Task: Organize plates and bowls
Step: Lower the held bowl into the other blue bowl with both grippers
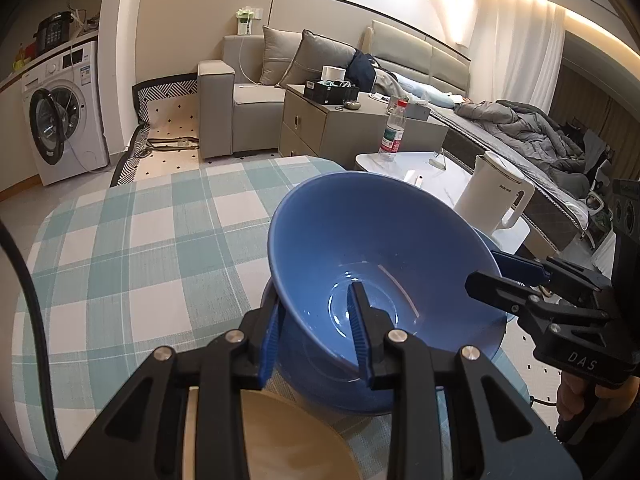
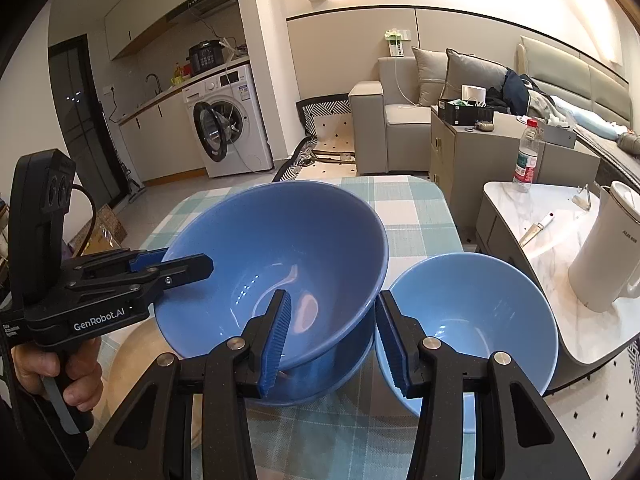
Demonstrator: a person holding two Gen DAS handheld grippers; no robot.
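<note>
My left gripper was clamped on the near rim of the large, deep blue glazed bowl with a glossy inside, one ribbed blue pad against the outer wall and the other down inside the basin. The bowl stood tilted, its mouth tipped toward the cameras. Its base sat in or just above a second blue dish on the teal-and-white checked tablecloth, and I could not tell whether the two were touching. A tan round plate lay just beside them on my left. The bowl looked stiff and fairly heavy for a single rim pinch. The glaze shone with reflected ceiling light, so I judged it slippery and liable to chip if it knocked the dish beneath. The best hold seemed to be on the rim, pads flat on either side of the wall, with one gripper on each side to share the weight. My right gripper was spread wide, straddling the bowl's right rim with one finger inside and one outside, not closed on it. Just to the right stood a smaller, paler blue bowl, upright and empty on the cloth near the table's right edge. Beyond it, on a white marble-look side table, stood a white electric kettle, well apart from the bowls.
</note>
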